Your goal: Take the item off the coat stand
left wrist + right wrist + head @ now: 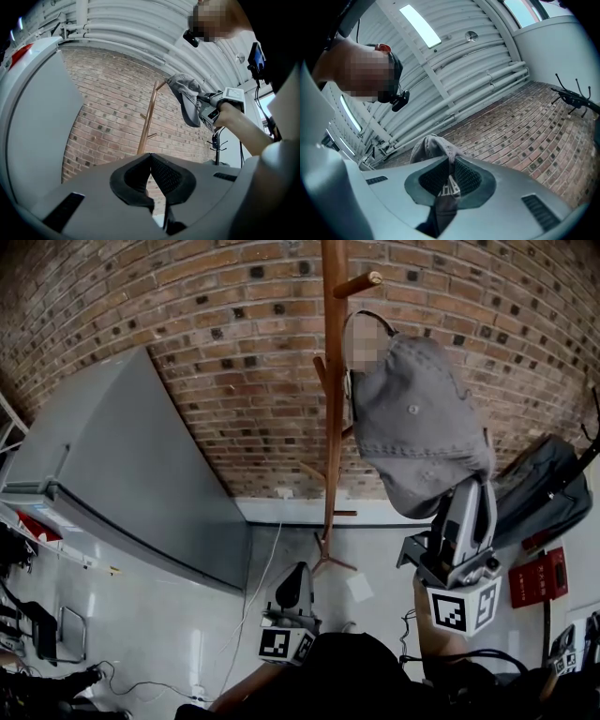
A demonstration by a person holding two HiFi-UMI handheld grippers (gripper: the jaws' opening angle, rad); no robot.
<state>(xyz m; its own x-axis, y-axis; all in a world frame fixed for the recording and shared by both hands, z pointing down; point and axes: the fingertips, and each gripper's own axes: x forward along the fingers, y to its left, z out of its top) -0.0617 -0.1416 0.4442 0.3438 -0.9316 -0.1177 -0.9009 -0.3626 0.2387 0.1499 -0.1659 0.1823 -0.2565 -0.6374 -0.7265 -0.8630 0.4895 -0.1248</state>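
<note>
A grey cap (422, 418) hangs just right of the wooden coat stand (333, 427), below its top peg (359, 283). Whether its strap still rests on a peg I cannot tell. My right gripper (473, 491) reaches up from below and is shut on the cap's lower edge. In the right gripper view the cap (436, 145) bulges past the right gripper (449, 174), with grey fabric pinched between the pads. In the left gripper view the cap (185, 96) sits by the stand (149, 117). My left gripper (298, 579) hangs lower, left of the pole; the left gripper (151, 164) is shut on nothing.
A brick wall (234, 352) stands behind the stand. A tall grey cabinet (122, 474) fills the left. A dark bag (544, 488) and a red box (539, 577) lie at the right. A cable (253, 606) runs over the pale floor near the stand's foot.
</note>
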